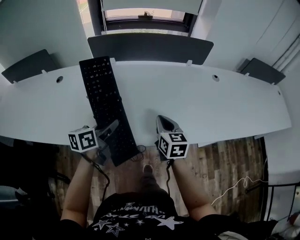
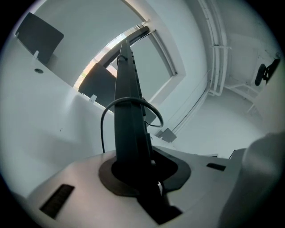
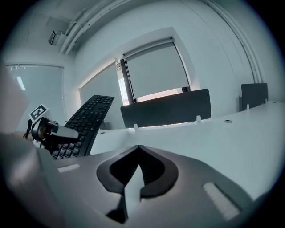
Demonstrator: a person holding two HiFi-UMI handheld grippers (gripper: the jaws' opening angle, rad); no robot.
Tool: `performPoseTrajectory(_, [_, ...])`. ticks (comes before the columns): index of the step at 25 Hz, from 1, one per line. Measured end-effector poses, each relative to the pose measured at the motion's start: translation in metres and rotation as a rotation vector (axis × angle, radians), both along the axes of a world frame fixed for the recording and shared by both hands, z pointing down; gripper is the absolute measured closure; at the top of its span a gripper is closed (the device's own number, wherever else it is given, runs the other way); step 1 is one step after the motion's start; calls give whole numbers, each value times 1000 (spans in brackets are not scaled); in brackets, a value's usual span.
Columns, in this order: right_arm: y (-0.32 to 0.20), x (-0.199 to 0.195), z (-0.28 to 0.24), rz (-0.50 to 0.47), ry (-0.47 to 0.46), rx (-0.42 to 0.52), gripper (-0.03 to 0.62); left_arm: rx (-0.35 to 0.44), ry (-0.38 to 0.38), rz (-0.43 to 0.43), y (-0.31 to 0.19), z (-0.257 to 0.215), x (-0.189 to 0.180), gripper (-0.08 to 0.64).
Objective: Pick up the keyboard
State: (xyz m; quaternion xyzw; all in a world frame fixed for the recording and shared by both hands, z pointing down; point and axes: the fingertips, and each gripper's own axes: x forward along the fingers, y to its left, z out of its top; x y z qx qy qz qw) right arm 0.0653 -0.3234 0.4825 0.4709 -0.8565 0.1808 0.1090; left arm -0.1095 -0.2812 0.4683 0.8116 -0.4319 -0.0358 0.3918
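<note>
Closest to us, both forearms reached out over the wooden floor [image 1: 225, 159], one gripper in each hand. The left gripper [image 1: 112, 127] had its jaws clamped on the near end of the black keyboard [image 1: 105, 101]. In the left gripper view the pads pinched the keyboard [image 2: 129, 124] edge-on right at the left gripper [image 2: 138, 167], with the board running straight away from the camera. The keyboard's dark cable [image 2: 130, 99] looped up and over it just past the jaws.

The right gripper [image 1: 164, 119] sat just beside it at the desk's front edge, apart from the keyboard. Its jaws were pressed together with nothing between them, which was super clear in its own view [image 3: 139, 149].

The keyboard itself ran diagonally across the white desk [image 1: 211, 108], with its near end hanging out past the front edge and its far end pointing toward the back. From the right gripper view the keyboard [image 3: 87, 118] looked tilted, keys facing that camera, with the left gripper [image 3: 58, 131] on its near end. We honestly couldn't tell whether the far end touched the desk.

Behind the desk stood a dark divider panel [image 1: 150, 47], and past that was a window [image 1: 143, 14].
</note>
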Motion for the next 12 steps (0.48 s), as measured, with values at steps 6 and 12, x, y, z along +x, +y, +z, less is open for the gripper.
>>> performPoseTrajectory(6, [73,-36,-13,8,10,25,589,51,-15,1,69,-16,-35,479])
performPoseTrajectory(12, [165,-55,-7,59,25,19,589,64,12,65,144,-15,-59,479])
